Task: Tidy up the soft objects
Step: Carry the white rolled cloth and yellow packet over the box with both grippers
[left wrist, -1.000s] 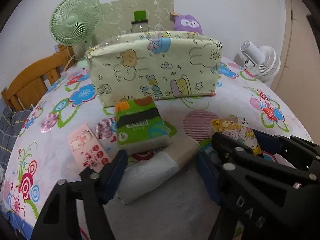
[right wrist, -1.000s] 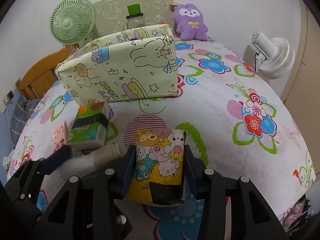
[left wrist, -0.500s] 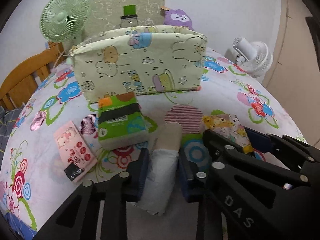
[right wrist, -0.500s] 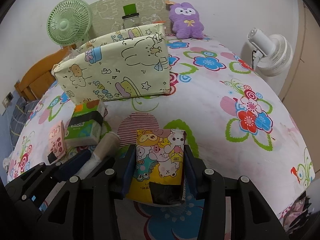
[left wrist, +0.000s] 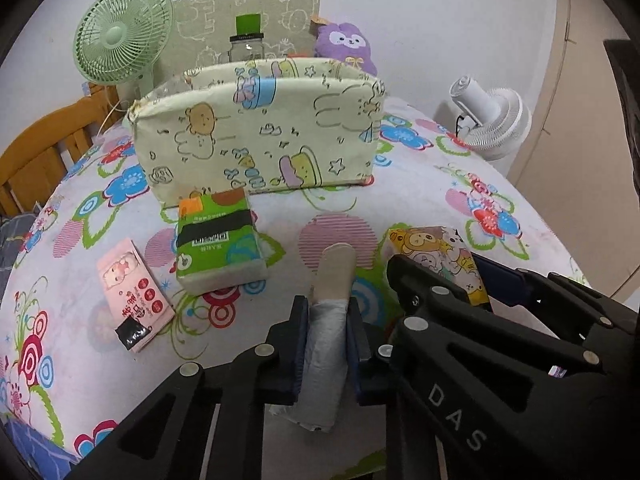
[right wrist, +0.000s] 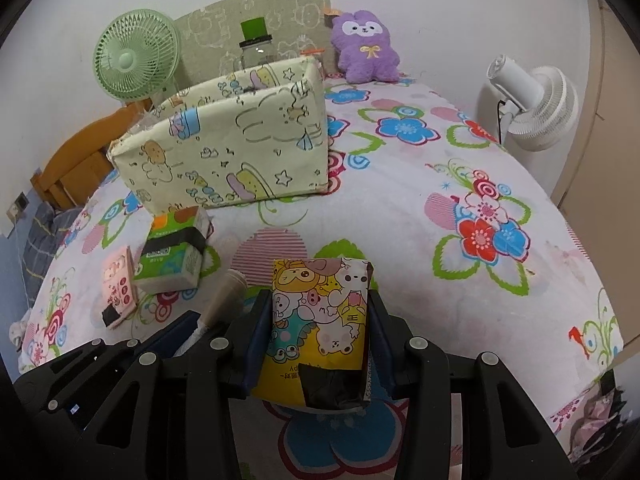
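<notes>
My left gripper is shut on a rolled grey and beige cloth and holds it over the flowered table cover. My right gripper is shut on a yellow cartoon tissue pack, which also shows in the left wrist view. A pale green cartoon fabric bin, open at the top, stands behind them; it also shows in the right wrist view. A green tissue pack and a pink tissue pack lie on the table to the left.
A green fan, a jar with a green lid and a purple plush stand at the back. A white fan is at the right edge. A wooden chair is at the left.
My left gripper has closed on the rolled cloth and turned it to point straight ahead, lifting it a little. My right gripper still holds the cartoon pack and has risen slightly.
</notes>
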